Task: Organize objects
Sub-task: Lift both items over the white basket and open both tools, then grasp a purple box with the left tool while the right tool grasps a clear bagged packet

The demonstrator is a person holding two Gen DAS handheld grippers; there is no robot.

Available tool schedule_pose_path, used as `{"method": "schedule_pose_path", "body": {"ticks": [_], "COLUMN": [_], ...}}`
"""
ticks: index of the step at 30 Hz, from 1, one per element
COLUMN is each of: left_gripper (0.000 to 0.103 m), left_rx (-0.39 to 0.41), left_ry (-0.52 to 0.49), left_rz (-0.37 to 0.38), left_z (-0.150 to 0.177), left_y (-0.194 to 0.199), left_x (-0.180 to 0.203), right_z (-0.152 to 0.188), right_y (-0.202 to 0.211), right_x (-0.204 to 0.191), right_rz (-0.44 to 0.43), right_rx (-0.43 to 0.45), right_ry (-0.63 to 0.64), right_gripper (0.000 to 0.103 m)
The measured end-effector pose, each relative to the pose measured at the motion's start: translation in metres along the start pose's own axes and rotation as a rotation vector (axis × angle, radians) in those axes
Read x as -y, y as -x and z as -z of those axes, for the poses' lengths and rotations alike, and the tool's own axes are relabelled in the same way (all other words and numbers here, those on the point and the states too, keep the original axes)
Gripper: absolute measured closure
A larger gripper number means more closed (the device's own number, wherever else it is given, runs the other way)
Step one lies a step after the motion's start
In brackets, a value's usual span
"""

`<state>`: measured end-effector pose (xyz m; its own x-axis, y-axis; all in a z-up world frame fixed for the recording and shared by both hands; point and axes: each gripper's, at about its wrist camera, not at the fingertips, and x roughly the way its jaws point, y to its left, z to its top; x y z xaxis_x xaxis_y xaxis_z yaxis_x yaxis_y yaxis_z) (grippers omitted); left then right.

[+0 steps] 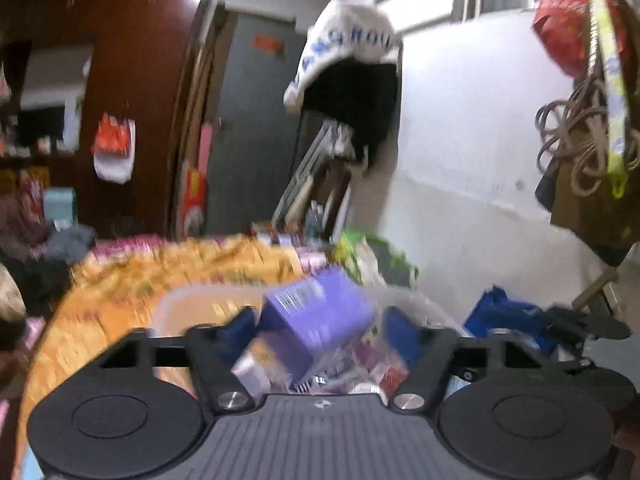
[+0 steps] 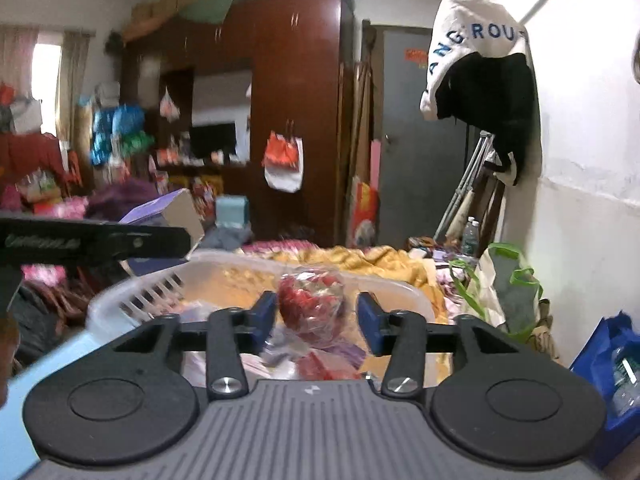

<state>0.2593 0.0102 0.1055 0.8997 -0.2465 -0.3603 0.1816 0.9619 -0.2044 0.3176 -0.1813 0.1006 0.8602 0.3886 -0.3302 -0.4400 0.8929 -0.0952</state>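
Basically, both the left gripper (image 1: 320,328) and right gripper (image 2: 316,316) were spread apart over the basket (image 2: 132,300); the purple box (image 1: 316,312) and red bag (image 2: 312,304) should be dropped centrally.

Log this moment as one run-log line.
left gripper: open, purple box between jaws | right gripper: open, red bag between jaws | both over white basket

The white cloth bag (image 2: 472,44) that hangs on the wall carries blue capital letters; in the right wrist view "ANG ROU" can be read, the rest is hidden in folds; in the left wrist view the same letters are blurred.
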Motion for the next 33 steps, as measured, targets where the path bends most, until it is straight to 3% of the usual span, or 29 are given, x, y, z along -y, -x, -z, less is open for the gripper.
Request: {"method": "schedule_pose_path", "body": {"ticks": [2, 5, 8, 11, 13, 14, 17, 23, 26, 30, 33], "left_gripper": [0.014, 0.014, 0.009, 0.006, 0.006, 0.006, 0.006, 0.007, 0.007, 0.007, 0.007], "left_rx": [-0.009, 0.058, 0.117, 0.077, 0.048, 0.040, 0.004, -0.021, -0.037, -0.079, -0.117], "left_ry": [0.013, -0.022, -0.046, -0.029, -0.046, -0.059, -0.082, -0.031, -0.023, -0.036, -0.066], "left_rz": [-0.018, -0.034, -0.045, -0.043, -0.056, -0.060, -0.082, -0.104, -0.102, -0.053, -0.056], "left_z": [0.007, 0.020, 0.043, 0.068, 0.085, 0.089, 0.105, 0.115, 0.120, 0.128, 0.130], "left_y": [0.002, 0.034, 0.076, 0.093, 0.093, 0.090, 0.083, 0.080, 0.074, 0.061, 0.044], "left_x": [-0.003, -0.001, -0.003, -0.011, -0.016, -0.017, -0.027, -0.053, -0.054, -0.043, -0.026], "right_z": [0.004, 0.012, 0.035, 0.065, 0.079, 0.086, 0.098, 0.102, 0.105, 0.106, 0.111], "right_y": [0.004, 0.032, 0.075, 0.088, 0.075, 0.066, 0.036, 0.005, 0.005, 0.023, 0.038], "right_x": [-0.001, 0.001, -0.005, -0.026, -0.039, -0.047, -0.067, -0.088, -0.093, -0.074, -0.045], "right_rz": [0.024, -0.046, -0.099, -0.188, -0.221, -0.233, -0.225, -0.179, -0.192, -0.201, -0.213], "right_rx": [0.026, 0.062, 0.148, 0.099, 0.051, 0.018, -0.063, -0.147, -0.171, -0.156, -0.129], "right_ry": [0.004, -0.032, -0.078, -0.070, -0.033, -0.013, 0.029, 0.075, 0.097, 0.056, -0.025], "right_gripper": [0.008, 0.000, 0.000, 0.001, 0.013, 0.024, 0.044, 0.051, 0.077, 0.078, 0.078]}}
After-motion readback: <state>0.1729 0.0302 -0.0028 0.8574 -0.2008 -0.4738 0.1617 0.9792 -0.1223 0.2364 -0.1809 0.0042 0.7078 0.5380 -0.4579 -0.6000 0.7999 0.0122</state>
